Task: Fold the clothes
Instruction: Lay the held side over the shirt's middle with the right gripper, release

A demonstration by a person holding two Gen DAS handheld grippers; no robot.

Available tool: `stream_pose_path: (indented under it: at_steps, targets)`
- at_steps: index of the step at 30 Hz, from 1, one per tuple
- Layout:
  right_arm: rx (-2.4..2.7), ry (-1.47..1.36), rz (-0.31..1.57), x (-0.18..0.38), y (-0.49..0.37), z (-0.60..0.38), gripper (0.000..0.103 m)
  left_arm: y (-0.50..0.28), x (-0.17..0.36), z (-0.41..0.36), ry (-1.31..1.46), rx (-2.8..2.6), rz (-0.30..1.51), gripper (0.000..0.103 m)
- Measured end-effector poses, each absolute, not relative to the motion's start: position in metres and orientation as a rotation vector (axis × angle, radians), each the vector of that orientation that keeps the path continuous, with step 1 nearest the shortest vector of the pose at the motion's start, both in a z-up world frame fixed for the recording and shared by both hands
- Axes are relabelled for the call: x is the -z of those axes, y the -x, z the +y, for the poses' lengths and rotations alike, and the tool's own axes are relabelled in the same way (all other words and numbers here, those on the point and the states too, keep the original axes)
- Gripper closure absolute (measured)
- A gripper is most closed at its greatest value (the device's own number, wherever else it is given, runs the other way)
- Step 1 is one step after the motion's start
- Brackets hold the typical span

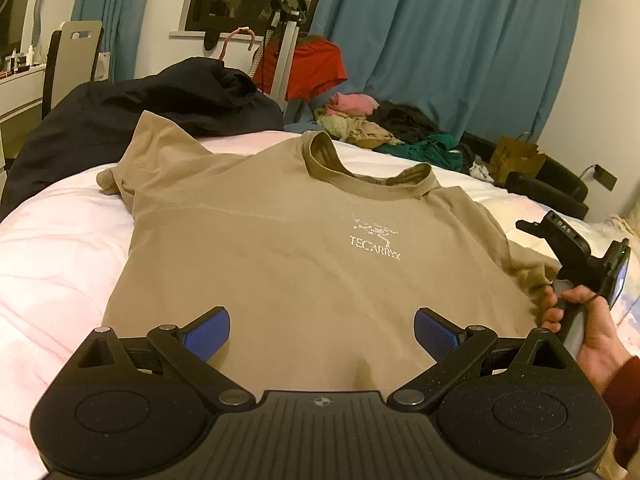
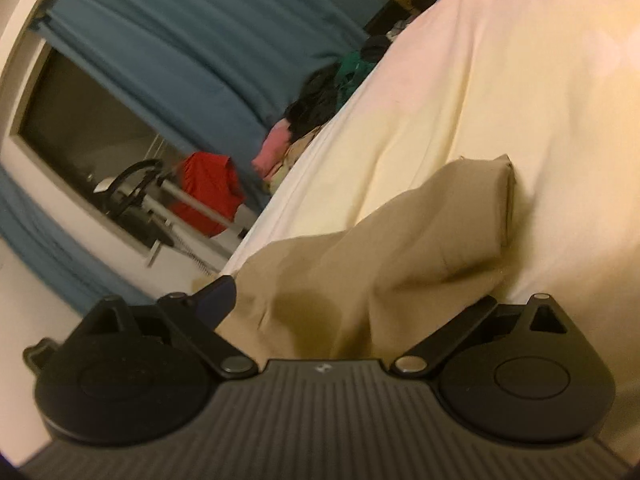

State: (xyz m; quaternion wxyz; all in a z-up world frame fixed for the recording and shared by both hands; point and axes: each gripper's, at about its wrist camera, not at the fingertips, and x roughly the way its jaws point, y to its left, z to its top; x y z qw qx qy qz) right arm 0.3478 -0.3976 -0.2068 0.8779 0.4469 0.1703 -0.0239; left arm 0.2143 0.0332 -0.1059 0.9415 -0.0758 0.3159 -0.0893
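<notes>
On white bed [image 1: 60, 260], one tan T-shirt [image 1: 280, 240].

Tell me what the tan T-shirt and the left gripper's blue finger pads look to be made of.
tan T-shirt: soft matte knit, likely cotton jersey; it creases and has a ribbed collar. Blue finger pads: probably rubber or textured plastic, given the fine dotted grip pattern and dull sheen.

One tan T-shirt [image 1: 288, 248], two grippers, left [image 1: 322, 334], right [image 2: 360, 300], one bed [image 1: 60, 248]
</notes>
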Motion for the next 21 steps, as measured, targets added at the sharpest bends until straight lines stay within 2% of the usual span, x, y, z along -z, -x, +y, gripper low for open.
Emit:
stream_pose_path:
  at_steps: [1, 2, 3, 4, 5, 10, 13, 21]
  targets:
    - [0.075, -0.911, 0.359, 0.206, -0.352, -0.396, 0.021, -0.217, 0.107, 0.033, 0.161, 0.179, 0.648, 0.003]
    - [0.103, -0.880, 0.376, 0.203, -0.359, -0.394, 0.046, -0.219, 0.108, 0.033, 0.169, 0.177, 0.651, 0.003]
    - [0.129, -0.848, 0.408, 0.200, -0.366, -0.389, 0.056, -0.221, 0.109, 0.033, 0.174, 0.176, 0.652, 0.003]
    - [0.142, -0.817, 0.424, 0.196, -0.372, -0.385, 0.078, -0.223, 0.110, 0.033, 0.172, 0.175, 0.652, 0.003]
    - [0.153, -0.779, 0.429, 0.190, -0.376, -0.382, 0.096, -0.224, 0.111, 0.032, 0.166, 0.170, 0.652, 0.003]
    - [0.297, -0.664, 0.322, 0.152, -0.361, -0.389, 0.099, -0.227, 0.111, 0.037, 0.183, 0.156, 0.653, 0.004]
    - [0.342, -0.597, 0.331, 0.130, -0.360, -0.398, 0.099, -0.226, 0.105, 0.040, 0.184, 0.149, 0.638, 0.004]
    - [0.289, -0.326, 0.289, 0.052, -0.361, -0.330, 0.099, -0.224, 0.085, 0.060, 0.182, 0.093, 0.614, 0.003]
